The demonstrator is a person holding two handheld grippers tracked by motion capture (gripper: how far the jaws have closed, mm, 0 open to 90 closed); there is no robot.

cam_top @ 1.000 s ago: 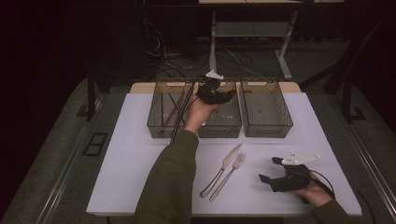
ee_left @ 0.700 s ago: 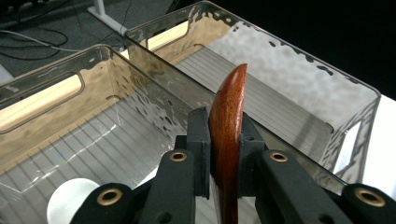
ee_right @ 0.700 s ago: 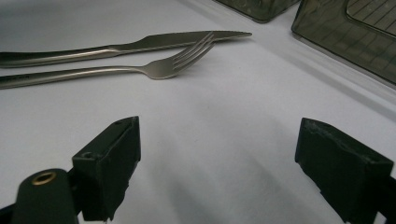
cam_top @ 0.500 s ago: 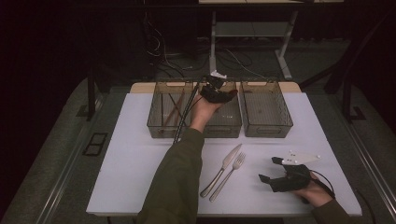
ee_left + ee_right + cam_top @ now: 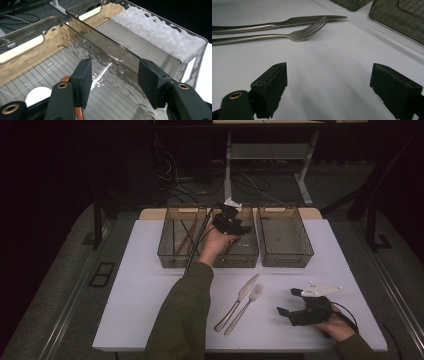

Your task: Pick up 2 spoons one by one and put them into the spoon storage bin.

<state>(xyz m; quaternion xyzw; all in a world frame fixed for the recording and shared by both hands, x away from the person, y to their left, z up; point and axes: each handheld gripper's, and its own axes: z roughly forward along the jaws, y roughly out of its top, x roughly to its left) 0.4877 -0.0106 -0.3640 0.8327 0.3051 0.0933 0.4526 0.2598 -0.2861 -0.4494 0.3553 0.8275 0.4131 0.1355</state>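
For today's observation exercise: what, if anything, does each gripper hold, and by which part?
Nothing is held. The left gripper, over the middle bin, has just been opening, with nothing between its pads. The right gripper rests open on the table.

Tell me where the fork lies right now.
In the high view, the fork lies on the white table, right beside the knife, between the person's forearm and the right gripper.

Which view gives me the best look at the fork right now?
The right gripper view: the fork lies close ahead, tines crossing the knife. The high view shows the fork smaller, beside the knife on the table.
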